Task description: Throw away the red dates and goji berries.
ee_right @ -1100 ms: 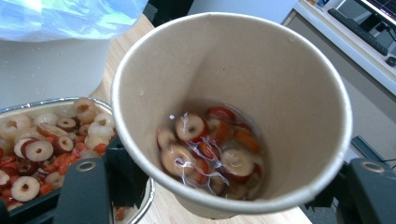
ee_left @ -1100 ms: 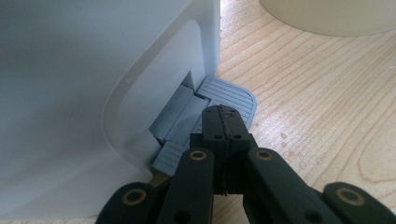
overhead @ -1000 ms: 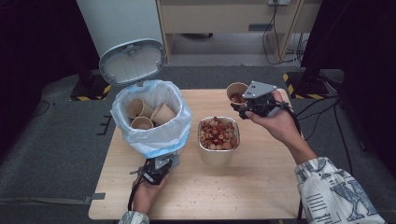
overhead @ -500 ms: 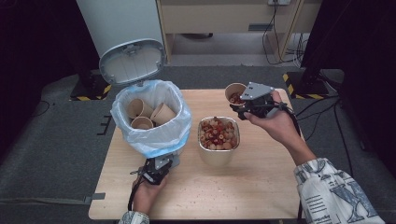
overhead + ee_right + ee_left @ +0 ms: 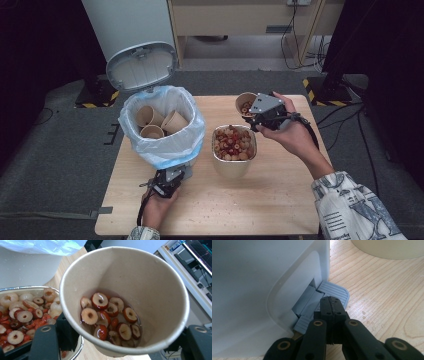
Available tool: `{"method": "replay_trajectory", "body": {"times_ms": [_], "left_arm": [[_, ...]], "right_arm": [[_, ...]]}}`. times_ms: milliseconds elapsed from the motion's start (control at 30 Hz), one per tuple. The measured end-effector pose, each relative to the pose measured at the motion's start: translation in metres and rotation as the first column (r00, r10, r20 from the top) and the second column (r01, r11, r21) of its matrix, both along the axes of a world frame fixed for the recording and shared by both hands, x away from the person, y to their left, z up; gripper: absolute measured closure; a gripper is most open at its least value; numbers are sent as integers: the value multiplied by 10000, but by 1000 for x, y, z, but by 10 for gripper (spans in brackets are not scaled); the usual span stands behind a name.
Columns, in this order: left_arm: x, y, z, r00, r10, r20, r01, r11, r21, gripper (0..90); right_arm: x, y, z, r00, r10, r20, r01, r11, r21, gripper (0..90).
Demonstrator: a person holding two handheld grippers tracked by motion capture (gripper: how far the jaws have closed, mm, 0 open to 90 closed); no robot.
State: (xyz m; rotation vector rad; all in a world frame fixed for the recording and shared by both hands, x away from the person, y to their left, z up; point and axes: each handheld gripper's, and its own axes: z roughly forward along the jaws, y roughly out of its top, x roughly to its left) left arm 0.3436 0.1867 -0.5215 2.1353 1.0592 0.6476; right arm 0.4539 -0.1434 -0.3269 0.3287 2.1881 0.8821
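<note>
Up near the far edge of the table, the right gripper clamps a paper cup of sliced dates, tilted beside the bowl. Meanwhile the left gripper, jaws closed together, presses on the bin pedal.

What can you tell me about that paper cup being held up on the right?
The paper cup is plain tan with a rolled rim, gripped by the right tongs and tipped toward the metal bowl. At its bottom lie sliced red dates, ring-shaped with pale centres, looking wet. It is held above the table, beside the lined bin.
</note>
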Motion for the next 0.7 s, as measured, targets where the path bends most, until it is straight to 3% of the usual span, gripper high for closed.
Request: {"method": "replay_trajectory", "body": {"times_ms": [233,500,700], "left_arm": [[1,1,0,9999,-154,-23,154,9999,-28,899],[1,1,0,9998,-177,-20,177,9998,-26,899],[1,1,0,9998,-181,-38,181,9998,-42,899]], "right_arm": [[-1,1,5,9999,-26,138,29,9998,-216,315],[-3,6,13,9972,-129,743,227,9910,-1323,317],[-1,6,10,9960,-148,877,313,9813,-1900,318]]}}
